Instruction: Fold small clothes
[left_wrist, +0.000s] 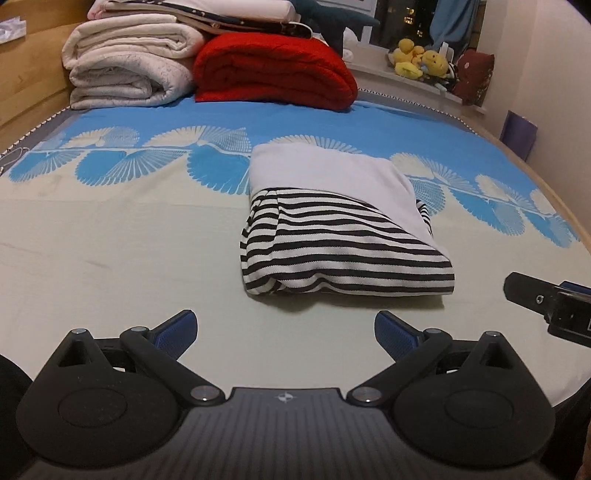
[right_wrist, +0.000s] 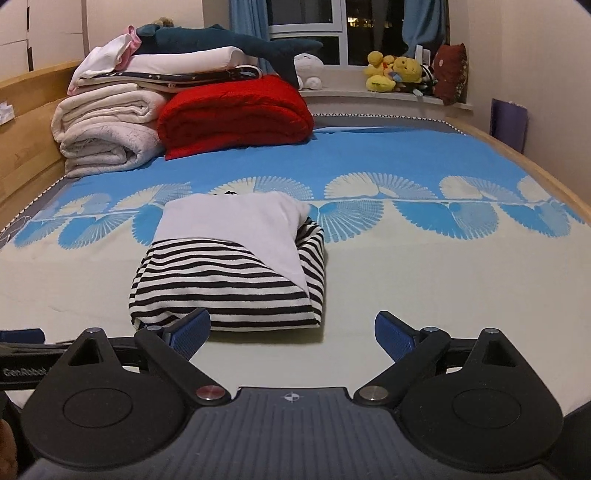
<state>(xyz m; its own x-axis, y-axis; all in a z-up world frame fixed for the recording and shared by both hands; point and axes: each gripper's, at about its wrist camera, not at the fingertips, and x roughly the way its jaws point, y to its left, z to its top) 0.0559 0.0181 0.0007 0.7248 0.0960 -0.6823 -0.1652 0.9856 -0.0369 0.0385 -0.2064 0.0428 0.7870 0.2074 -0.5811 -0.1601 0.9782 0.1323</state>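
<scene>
A small black-and-white striped garment with a plain white panel (left_wrist: 343, 236) lies folded into a compact rectangle on the bed; it also shows in the right wrist view (right_wrist: 236, 273). My left gripper (left_wrist: 286, 334) is open and empty, hovering just short of the garment's near edge. My right gripper (right_wrist: 291, 336) is open and empty, close to the garment's near right corner, and its left fingertip (right_wrist: 190, 334) overlaps the garment's front edge in view. Part of the right gripper shows at the right edge of the left wrist view (left_wrist: 546, 299).
The bed cover (left_wrist: 110, 240) is cream with a blue fan pattern. A folded red blanket (left_wrist: 273, 70) and stacked white blankets (left_wrist: 125, 70) sit at the head. Plush toys (right_wrist: 399, 72) line the windowsill. A wooden bed frame (right_wrist: 517, 155) runs along the right.
</scene>
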